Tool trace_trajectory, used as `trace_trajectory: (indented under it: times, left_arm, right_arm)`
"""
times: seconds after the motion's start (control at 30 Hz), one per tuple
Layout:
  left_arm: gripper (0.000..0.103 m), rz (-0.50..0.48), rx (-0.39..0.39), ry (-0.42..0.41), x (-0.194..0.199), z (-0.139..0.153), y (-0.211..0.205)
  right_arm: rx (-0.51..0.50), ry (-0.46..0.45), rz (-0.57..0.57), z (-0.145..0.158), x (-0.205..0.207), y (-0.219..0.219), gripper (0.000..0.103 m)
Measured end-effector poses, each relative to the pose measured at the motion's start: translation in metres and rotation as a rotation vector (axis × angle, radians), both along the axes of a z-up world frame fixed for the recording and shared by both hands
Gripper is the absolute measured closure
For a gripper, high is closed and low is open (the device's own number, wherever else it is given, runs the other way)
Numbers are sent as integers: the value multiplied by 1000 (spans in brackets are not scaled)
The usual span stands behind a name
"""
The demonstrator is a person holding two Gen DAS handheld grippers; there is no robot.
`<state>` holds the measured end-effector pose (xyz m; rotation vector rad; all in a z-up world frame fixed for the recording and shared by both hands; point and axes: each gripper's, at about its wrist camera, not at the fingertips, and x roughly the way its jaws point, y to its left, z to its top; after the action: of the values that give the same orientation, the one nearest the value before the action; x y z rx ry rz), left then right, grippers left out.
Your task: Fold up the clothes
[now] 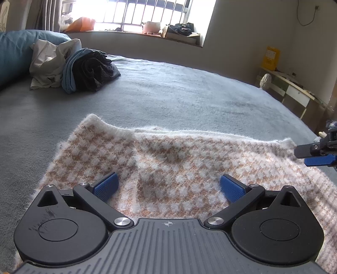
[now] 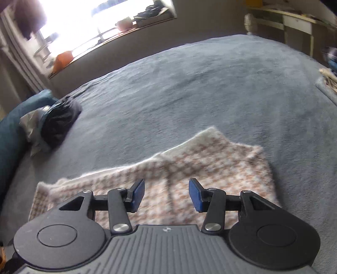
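A grey bed cover (image 1: 179, 88) stretches toward a barred window (image 1: 147, 12) whose sill holds an orange bag (image 1: 83, 23) and a dark bag (image 1: 182, 28), while a blue pillow (image 1: 14, 48) lies at the left and a white cabinet (image 1: 294, 90) stands by the right wall.

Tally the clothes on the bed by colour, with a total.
Orange-and-white checked knit: 1
White garment: 1
Blue garment: 1
Black garment: 1
Total: 4, though the crumpled pile may hide more.
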<state>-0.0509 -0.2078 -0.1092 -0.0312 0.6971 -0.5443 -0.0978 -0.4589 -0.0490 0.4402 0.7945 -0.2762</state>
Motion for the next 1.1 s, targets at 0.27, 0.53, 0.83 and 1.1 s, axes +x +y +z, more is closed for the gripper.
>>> trace_trajectory:
  times: [0.27,0.53,0.83,1.1]
  left_arm:
    - [1,32,-75,-20,-4,26,16]
    - [1,-46,96,-88,22,12,-21]
    - [0,-34,88,-24,32,0,-18]
    - [0,-35,80,-13,36,-1,-19]
  right_arm:
    - [-239,33,253,-17,43,86,53]
    - [-237,21,218,-18,28,87,56]
    - [-262,94,259,-29,-22,112,56]
    - [-170,159,237,-25,-94,117,57]
